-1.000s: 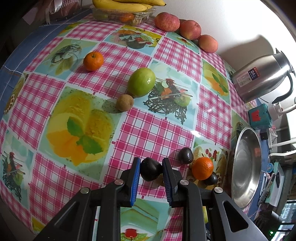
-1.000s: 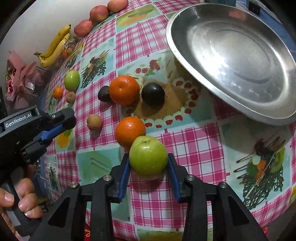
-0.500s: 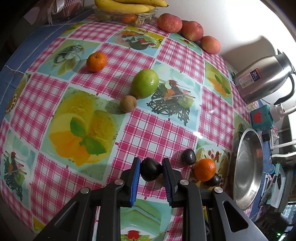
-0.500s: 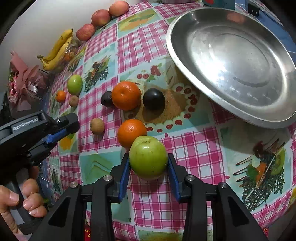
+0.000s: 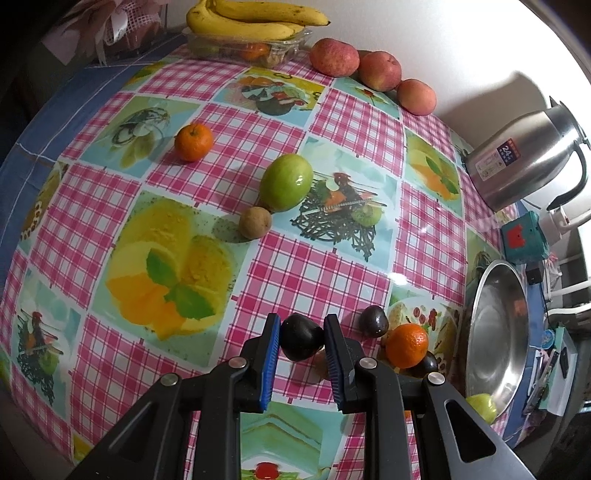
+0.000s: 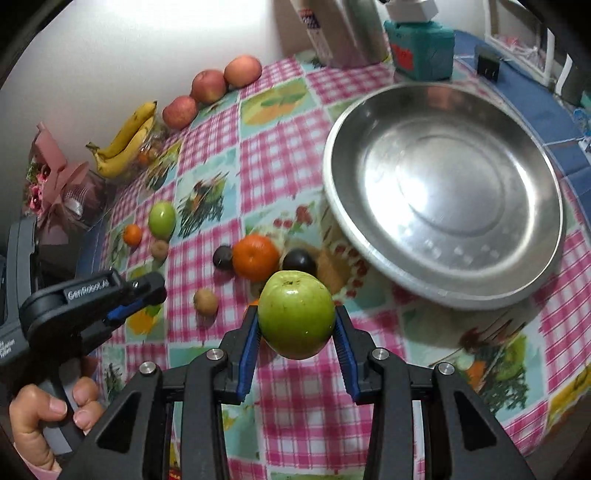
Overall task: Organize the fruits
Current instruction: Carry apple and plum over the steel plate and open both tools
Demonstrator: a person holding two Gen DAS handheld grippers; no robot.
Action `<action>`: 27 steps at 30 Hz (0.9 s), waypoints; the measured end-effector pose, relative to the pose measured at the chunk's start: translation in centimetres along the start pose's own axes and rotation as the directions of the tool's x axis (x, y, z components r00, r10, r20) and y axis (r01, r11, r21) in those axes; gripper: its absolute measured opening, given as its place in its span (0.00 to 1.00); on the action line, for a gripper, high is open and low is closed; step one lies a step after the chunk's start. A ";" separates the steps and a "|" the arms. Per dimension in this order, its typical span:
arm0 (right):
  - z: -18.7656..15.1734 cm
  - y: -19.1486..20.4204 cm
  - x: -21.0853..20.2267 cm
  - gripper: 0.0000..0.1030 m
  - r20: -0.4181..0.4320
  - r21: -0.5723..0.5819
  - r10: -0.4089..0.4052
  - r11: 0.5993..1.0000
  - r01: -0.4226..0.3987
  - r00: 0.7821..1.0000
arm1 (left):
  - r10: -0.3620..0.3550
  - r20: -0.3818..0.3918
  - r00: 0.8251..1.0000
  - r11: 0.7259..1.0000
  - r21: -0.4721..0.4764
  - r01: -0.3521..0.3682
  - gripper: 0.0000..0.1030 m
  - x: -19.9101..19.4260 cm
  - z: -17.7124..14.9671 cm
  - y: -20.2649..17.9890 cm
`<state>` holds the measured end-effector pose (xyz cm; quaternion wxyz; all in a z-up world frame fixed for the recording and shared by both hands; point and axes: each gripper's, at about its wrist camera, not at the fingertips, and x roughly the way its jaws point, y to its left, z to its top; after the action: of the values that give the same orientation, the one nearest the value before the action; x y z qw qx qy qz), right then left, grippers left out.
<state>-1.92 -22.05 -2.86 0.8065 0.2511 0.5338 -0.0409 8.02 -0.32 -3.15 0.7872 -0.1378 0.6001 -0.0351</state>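
My left gripper (image 5: 301, 341) is shut on a dark plum (image 5: 300, 341) and holds it above the checked tablecloth. My right gripper (image 6: 297, 321) is shut on a green apple (image 6: 296, 314), lifted above the table, near the front left of the steel bowl (image 6: 443, 192). On the cloth lie a second green apple (image 5: 285, 181), a brown kiwi (image 5: 255, 222), a small orange (image 5: 193, 141), another dark plum (image 5: 373, 321) and an orange (image 5: 407, 346). The bowl also shows at the right in the left wrist view (image 5: 495, 332).
Bananas (image 5: 251, 22) on a plastic box and three red apples (image 5: 380, 70) lie along the back wall. A steel kettle (image 5: 528, 155) and a teal box (image 5: 522, 236) stand behind the bowl. A second kiwi (image 6: 205, 301) lies near the left gripper.
My right gripper has lifted the green apple up and tilted toward the bowl. My left gripper has risen and drawn back a little with the plum held.
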 end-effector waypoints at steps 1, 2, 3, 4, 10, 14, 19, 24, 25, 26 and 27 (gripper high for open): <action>0.2 -0.1 -0.1 0.39 0.006 0.003 -0.003 1.000 0.003 1.000 | 0.001 0.001 1.000 1.000 0.004 -0.001 0.25 0.0 0.0 -0.2; 0.5 -0.2 -0.2 0.39 0.013 0.008 -0.007 1.000 0.007 1.000 | 0.002 0.002 1.000 1.000 0.008 -0.002 0.25 0.0 -0.1 -0.4; 0.7 -0.4 -0.2 0.39 0.019 0.012 -0.012 1.000 0.012 1.000 | 0.003 0.004 1.000 1.000 0.013 -0.003 0.25 0.0 -0.1 -0.6; 0.9 -0.5 -0.4 0.39 0.026 0.014 -0.020 1.000 0.019 0.999 | 0.003 0.006 1.000 1.000 0.020 -0.003 0.25 0.0 -0.2 -0.9; 2.3 -2.5 -1.8 0.39 0.100 0.057 -0.104 0.993 0.099 0.990 | -0.015 0.019 1.000 0.995 0.094 0.014 0.25 -0.2 -0.7 -3.4; 3.2 -4.8 -2.8 0.39 0.138 0.117 -0.189 0.978 0.173 0.972 | -0.040 0.026 0.999 0.984 0.176 0.035 0.25 -0.3 -1.6 -6.4; 4.0 -8.2 -3.6 0.39 0.147 0.200 -0.258 0.953 0.227 0.955 | -0.073 0.034 0.997 0.950 0.306 0.060 0.25 -0.4 -3.0 -10.9; 4.5 -10.5 -4.0 0.39 0.146 0.258 -0.301 0.931 0.257 0.942 | -0.108 0.043 0.993 0.903 0.421 0.080 0.25 0.0 -4.6 -14.9; 4.6 -10.8 -4.0 0.39 0.145 0.266 -0.308 0.927 0.263 0.940 | -0.112 0.046 0.993 0.891 0.446 0.080 0.25 0.2 -5.0 -15.7; 4.7 -11.1 -4.0 0.39 0.144 0.272 -0.316 0.924 0.269 0.938 | -0.115 0.047 0.992 0.881 0.466 0.080 0.25 0.4 -5.3 -16.4; 4.7 -11.4 -4.1 0.39 0.143 0.278 -0.323 0.920 0.275 0.936 | -0.119 0.044 0.992 0.868 0.490 0.082 0.25 0.8 -5.6 -17.1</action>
<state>-3.47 -34.90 -1.95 0.7981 0.2625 0.4785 -0.2552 4.73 -17.91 -0.78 0.8149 0.0325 0.5349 -0.2208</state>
